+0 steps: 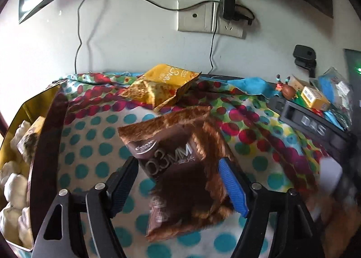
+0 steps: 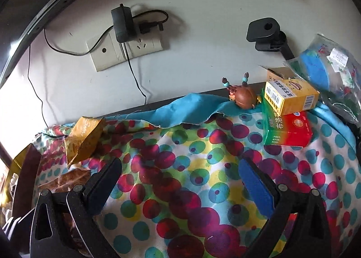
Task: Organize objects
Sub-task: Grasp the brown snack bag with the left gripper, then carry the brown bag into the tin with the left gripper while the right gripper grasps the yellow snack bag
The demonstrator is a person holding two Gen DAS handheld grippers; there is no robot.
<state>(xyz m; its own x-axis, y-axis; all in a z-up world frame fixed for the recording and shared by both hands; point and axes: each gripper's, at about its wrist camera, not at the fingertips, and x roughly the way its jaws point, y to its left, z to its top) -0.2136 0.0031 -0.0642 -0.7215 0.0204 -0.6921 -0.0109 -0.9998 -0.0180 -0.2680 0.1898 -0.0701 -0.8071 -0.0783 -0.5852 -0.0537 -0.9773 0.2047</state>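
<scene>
Straddling the brown snack packet (image 1: 178,167), the left gripper (image 1: 180,181) has its jaws spread, not visibly pinching it, beside the gold tin (image 1: 33,109). The right gripper (image 2: 180,185) gapes empty over the dotted cloth (image 2: 180,212). Slick, crinkly foil could slide out when squeezed.

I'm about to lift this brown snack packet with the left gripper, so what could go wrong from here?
1. The brown packet lies between the open left gripper fingers; the crinkly film may slip or crush when gripped.
2. The loose dotted cloth underneath might get pinched too.
3. Lifting may nudge the yellow packet just beyond it.
</scene>
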